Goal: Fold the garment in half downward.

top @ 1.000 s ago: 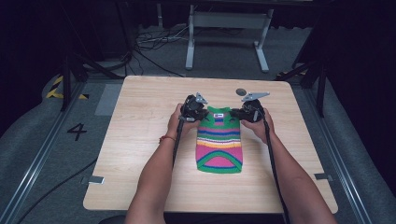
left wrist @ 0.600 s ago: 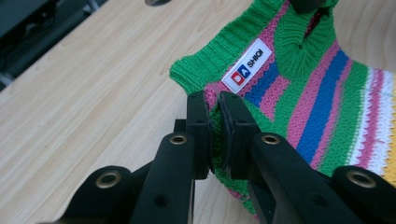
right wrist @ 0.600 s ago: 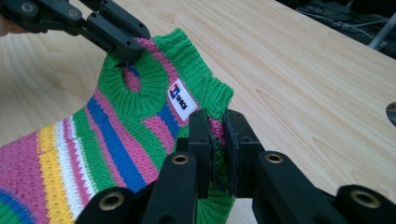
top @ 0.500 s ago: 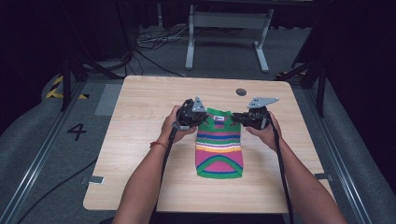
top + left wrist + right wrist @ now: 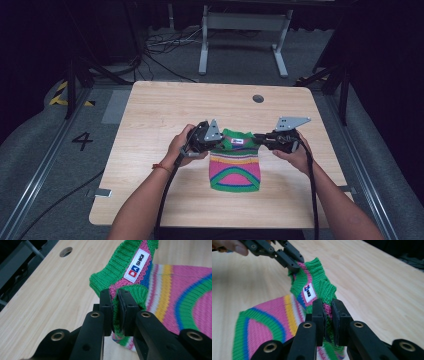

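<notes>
The wooden tabletop [image 5: 150,130] is big and light brown. It has a small round hole [image 5: 258,98] near its far edge.

A little knitted sweater [image 5: 235,167] lies near the middle of the tabletop. It has stripes of green, pink, blue, yellow and white. Its bottom part lies flat on the wood. Its top part, by the green neck, is lifted up off the wood.

The person's two arms come in from the near side. Each hand holds a black tool with two jaws.

The left gripper [image 5: 216,141] is at the sweater's left shoulder. In the left gripper view, the left gripper's jaws are pressed together on the green knit edge, with the cloth pinched between them.

The right gripper [image 5: 258,138] is at the sweater's right shoulder. In the right gripper view, its jaws are squeezed tight on the green and pink edge as well. The left gripper can be seen farther off there, biting the other corner of the neck.

A small white label [image 5: 136,266] with red and blue marks sits inside the neck, between the two grippers.
</notes>
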`<state>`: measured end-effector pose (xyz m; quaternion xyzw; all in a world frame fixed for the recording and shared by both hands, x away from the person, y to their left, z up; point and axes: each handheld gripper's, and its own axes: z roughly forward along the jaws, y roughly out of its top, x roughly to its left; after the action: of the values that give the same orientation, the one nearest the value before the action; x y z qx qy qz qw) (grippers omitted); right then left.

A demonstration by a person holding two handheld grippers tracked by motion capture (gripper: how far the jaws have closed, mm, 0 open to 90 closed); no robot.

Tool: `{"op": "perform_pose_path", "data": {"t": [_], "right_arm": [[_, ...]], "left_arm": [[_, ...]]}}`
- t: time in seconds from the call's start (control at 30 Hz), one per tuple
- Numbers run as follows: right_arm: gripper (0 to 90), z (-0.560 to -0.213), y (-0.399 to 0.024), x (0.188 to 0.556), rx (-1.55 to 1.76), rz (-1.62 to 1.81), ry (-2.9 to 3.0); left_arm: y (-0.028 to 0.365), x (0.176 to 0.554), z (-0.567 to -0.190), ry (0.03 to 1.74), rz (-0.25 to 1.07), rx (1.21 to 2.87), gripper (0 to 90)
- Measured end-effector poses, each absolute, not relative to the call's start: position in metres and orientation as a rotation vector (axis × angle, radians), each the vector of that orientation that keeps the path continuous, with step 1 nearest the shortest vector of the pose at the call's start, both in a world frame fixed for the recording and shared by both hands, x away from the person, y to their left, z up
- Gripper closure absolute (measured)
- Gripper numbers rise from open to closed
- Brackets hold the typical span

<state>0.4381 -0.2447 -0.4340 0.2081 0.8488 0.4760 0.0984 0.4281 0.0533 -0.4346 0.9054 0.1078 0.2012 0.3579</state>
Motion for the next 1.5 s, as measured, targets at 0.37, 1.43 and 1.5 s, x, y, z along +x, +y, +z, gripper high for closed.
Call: {"op": "perform_pose_path", "data": {"t": [0.37,1.43,1.5], "right_arm": [[81.2,-0.442,-0.236,0.401,0.476,1.380,2.628],[77.9,-0.470,-0.240,0.359,0.346,1.222,2.801],[77.9,-0.471,-0.240,0.357,0.341,1.216,2.807]], "left_arm": [[0.058,0.397,-0.446,0.209,0.511,2.358,81.8],[0.065,0.339,-0.472,0.074,0.357,2.470,79.0],[0.065,0.337,-0.472,0.079,0.347,2.470,78.8]]}}
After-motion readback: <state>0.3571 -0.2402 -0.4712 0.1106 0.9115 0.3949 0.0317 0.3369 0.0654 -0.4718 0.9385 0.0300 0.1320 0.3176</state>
